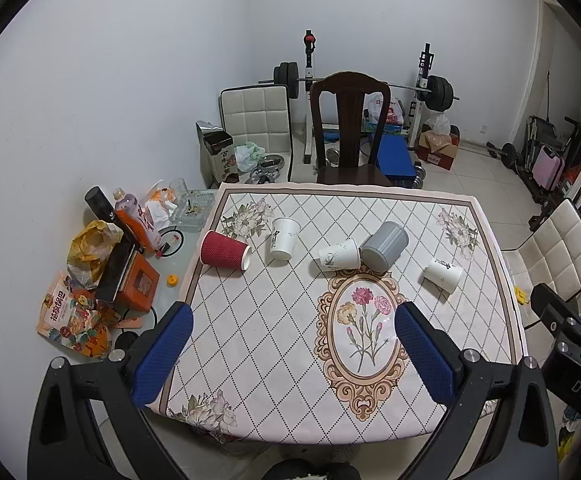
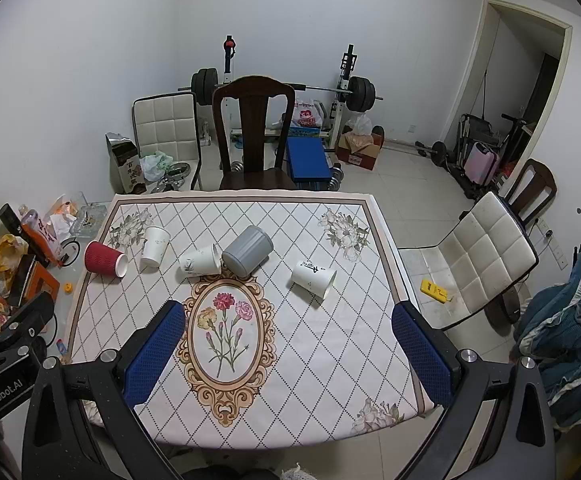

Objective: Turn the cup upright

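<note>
Several cups lie on their sides on the floral table cloth. From left: a red ribbed paper cup, a white paper cup, a second white cup touching a grey ribbed cup, and a third white cup to the right. My left gripper is open and empty, near the table's front, well short of the cups. My right gripper is open and empty too.
A dark wooden chair stands at the table's far edge. Snack bags, a bottle and boxes crowd a glass side table on the left. A white padded chair stands to the right. Weight bench behind.
</note>
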Tool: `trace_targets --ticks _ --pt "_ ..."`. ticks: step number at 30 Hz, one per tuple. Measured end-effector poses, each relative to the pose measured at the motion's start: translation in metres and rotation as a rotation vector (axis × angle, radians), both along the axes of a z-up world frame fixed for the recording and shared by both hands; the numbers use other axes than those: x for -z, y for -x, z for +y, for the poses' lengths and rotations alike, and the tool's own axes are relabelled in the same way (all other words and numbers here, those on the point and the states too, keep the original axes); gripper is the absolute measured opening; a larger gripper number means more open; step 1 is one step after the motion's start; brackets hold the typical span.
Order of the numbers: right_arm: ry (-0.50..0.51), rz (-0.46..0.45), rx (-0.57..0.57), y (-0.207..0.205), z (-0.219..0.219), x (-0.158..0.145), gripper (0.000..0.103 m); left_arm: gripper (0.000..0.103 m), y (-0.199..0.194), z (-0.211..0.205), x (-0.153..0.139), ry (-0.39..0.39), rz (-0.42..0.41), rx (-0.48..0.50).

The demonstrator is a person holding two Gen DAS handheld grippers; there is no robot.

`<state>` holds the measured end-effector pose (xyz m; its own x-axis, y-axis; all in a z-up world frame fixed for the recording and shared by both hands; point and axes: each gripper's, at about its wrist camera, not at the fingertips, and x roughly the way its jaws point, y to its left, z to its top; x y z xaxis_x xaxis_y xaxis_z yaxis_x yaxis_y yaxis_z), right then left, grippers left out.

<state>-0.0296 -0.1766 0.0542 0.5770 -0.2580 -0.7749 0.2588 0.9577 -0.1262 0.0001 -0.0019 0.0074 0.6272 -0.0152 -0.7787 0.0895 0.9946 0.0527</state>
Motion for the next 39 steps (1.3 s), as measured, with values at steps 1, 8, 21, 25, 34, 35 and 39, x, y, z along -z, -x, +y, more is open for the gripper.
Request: trace_targets --ticks 1,8,21,25,34,35,39 --pt "-0.001 0.001 0.000 -0.0018 0.0008 -0.0011 0.103 0.103 0.0002 -0.0001 -0.0001 -0.001 -0.001 0.000" --pt "0.001 -0.003 0.000 -0.0006 0.0007 0.0005 0.103 0.103 -0.0006 0.0005 0.0001 0.000 -0.001 -0.001" --pt "0.003 -0.003 0.002 -0.0029 0.0026 0.0007 0.103 0.103 -0.0023 0.0031 0.0004 0.004 0.005 0.001" --pt "0.005 -0.002 0.002 -0.0054 0.0044 0.0006 0.103 0.103 -0.0028 0.0042 0.0017 0.006 0.005 0.000" --pt "0.006 -0.002 0.003 -0.0057 0.0046 -0.0016 0.103 0.103 -0.0032 0.0037 0.0016 0.006 0.007 0.002" --pt "0.005 -0.002 0.002 -0.0059 0.0045 -0.0016 0.103 0.103 -0.0030 0.0037 0.0017 0.006 0.008 0.001" --pt "0.001 0.001 0.006 -0.0071 0.0045 -0.0005 0.103 0.103 -0.0020 -0.0007 0.0032 0.004 0.008 -0.003"
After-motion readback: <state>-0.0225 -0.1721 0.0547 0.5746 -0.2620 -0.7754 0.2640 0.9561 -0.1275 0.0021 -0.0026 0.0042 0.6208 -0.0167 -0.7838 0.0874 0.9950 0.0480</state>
